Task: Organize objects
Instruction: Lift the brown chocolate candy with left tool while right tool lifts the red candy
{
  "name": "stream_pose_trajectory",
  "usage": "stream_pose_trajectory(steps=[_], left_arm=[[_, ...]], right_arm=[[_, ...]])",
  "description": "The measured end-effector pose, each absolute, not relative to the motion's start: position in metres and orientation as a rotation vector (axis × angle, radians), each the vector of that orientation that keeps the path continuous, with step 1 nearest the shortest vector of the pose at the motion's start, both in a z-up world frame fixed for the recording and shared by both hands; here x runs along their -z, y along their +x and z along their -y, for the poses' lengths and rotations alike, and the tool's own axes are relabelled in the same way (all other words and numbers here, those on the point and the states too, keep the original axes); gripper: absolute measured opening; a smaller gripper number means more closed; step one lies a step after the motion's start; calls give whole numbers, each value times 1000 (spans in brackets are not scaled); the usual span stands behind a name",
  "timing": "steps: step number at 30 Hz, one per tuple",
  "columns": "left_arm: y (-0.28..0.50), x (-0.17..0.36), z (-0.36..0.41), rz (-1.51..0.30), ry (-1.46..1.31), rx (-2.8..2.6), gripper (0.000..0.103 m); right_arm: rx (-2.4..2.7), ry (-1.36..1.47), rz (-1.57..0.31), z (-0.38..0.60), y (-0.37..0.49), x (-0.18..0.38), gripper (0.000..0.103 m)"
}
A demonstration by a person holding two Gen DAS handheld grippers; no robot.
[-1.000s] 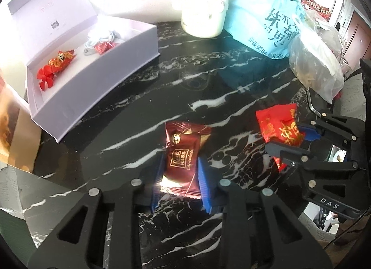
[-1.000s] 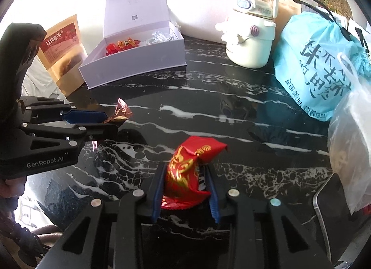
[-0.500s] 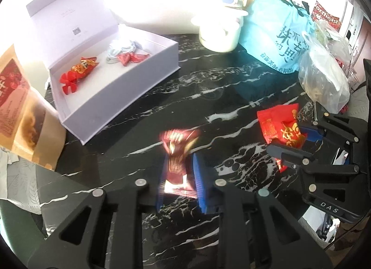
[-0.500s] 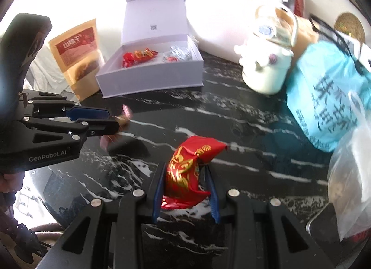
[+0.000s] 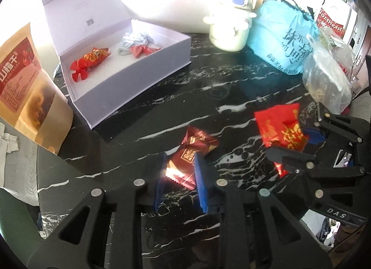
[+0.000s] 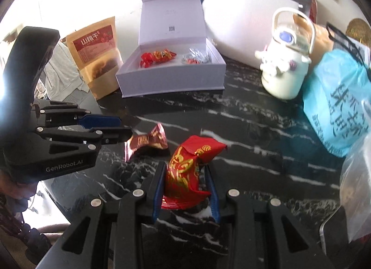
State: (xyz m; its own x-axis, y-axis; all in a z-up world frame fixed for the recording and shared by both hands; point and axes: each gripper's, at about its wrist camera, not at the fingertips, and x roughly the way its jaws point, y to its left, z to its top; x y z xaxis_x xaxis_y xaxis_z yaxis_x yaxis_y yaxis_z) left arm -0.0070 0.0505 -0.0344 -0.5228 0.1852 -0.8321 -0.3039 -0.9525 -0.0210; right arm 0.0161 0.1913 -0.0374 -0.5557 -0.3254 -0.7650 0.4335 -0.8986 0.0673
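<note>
My left gripper (image 5: pixel 178 174) is clamped on the brown candy (image 5: pixel 190 153), and my right gripper (image 6: pixel 185 185) squeezes the red packet (image 6: pixel 185 171); both hang above the dark table (image 5: pixel 208 97), well short of the white box (image 5: pixel 129 76). I'd worry the slick wrappers slide out mid-carry, or the two grippers bump, being so close together.

Two close wrist fisheyes, facing white box (image 5: pixel 129 69), shared tabletop (image 6: pixel 243 130)
</note>
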Motion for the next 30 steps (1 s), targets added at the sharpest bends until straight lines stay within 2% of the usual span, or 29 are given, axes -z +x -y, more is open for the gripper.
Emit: stream_pose_trajectory(steps=[1, 3, 6, 12, 17, 19, 20, 21, 23, 27, 30], left_arm=[[-7, 36, -50, -180, -1353, -2509, 31], [-9, 40, -49, -167, -1352, -2500, 47], [-11, 45, -50, -153, -1344, -2489, 63], [-24, 59, -58, -216, -1372, -2459, 65], [-35, 69, -57, -186, -1373, -2422, 65], [-36, 70, -59, -210, -1366, -2413, 63], [-36, 70, -60, -240, -1365, -2422, 56], [-35, 69, -63, -256, -1359, -2428, 43], [-34, 67, -64, -258, -1359, -2411, 30], [-32, 65, -66, -248, -1372, -2403, 29], [-34, 61, -60, -166, -1389, -2391, 26]], right_arm=[[2438, 1170, -176, -192, 17, 39, 33], [2438, 1192, -172, -194, 17, 44, 33], [2436, 1215, -170, -195, 18, 49, 33], [2418, 1244, -161, -199, 16, 55, 33], [2422, 1257, -161, -203, 12, 56, 33], [2423, 1266, -161, -204, 10, 57, 33], [2424, 1269, -162, -204, 9, 58, 33], [2425, 1272, -163, -204, 8, 59, 33], [2425, 1277, -157, -204, 5, 60, 33], [2427, 1276, -141, -204, 3, 59, 33], [2432, 1268, -136, -204, 2, 57, 33]])
